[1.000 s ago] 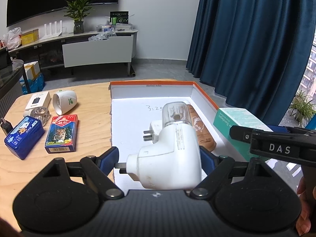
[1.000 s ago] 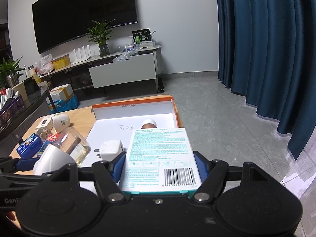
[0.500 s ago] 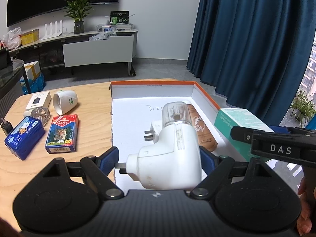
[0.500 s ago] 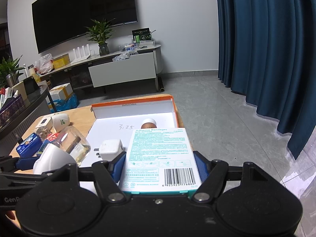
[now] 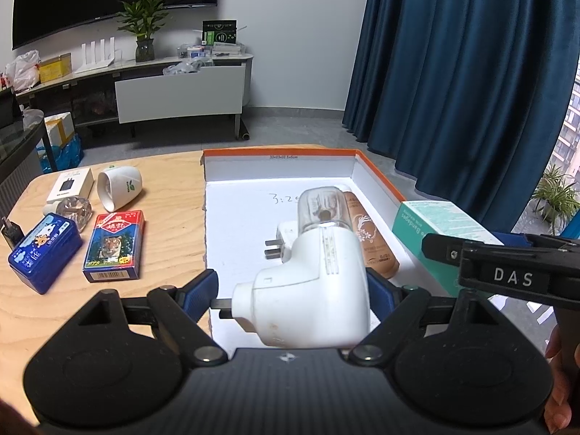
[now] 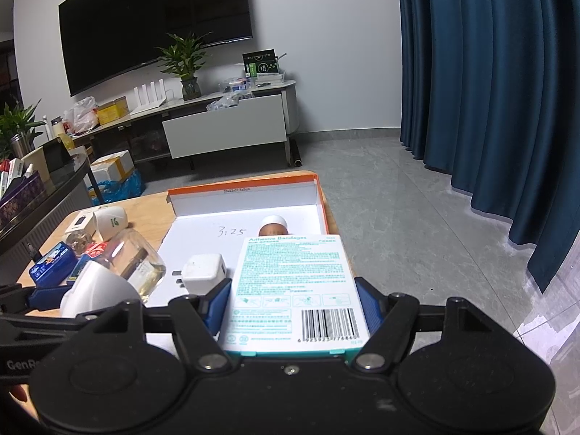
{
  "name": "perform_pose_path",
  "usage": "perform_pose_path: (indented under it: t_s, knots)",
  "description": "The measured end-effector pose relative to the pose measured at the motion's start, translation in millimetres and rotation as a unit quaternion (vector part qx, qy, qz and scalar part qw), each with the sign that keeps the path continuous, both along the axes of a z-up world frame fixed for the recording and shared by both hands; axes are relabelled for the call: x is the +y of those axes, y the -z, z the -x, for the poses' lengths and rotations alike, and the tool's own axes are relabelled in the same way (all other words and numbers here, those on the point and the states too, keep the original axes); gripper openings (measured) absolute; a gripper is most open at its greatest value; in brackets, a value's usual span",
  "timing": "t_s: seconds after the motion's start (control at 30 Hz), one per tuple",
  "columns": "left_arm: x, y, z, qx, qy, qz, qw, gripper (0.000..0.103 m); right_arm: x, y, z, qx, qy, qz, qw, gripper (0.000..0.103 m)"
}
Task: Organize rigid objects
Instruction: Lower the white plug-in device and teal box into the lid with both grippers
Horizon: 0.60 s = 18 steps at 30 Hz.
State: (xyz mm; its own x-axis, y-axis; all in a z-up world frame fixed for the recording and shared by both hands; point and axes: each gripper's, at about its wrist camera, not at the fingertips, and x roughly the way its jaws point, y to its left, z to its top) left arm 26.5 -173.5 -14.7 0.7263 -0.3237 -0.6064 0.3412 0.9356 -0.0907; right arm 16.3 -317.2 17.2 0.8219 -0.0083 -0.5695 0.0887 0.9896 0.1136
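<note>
My left gripper (image 5: 291, 286) is shut on a white plug-in device with a clear bottle (image 5: 319, 272), held above the near edge of the orange-rimmed white box (image 5: 282, 153). My right gripper (image 6: 293, 299) is shut on a teal bandage box (image 6: 295, 286), held over the box's right side; it also shows in the left wrist view (image 5: 435, 224). Inside the box lie a white charger plug (image 6: 203, 268) and a brown bottle (image 5: 369, 243).
On the wooden table (image 5: 174, 217) left of the box lie a blue tin (image 5: 43, 252), a tiger card pack (image 5: 114, 250), a white cup on its side (image 5: 119, 186), a small white carton (image 5: 70, 189) and a glass piece (image 5: 74, 210). Blue curtains hang to the right.
</note>
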Motion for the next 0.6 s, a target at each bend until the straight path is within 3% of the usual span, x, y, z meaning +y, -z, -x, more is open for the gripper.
perform_pose_path:
  t_s: [0.6]
  knots:
    - [-0.9,0.5,-0.1,0.001,0.0,0.0,1.0,0.087,2.6,1.0,-1.9,0.003,-0.002,0.003,1.0,0.084]
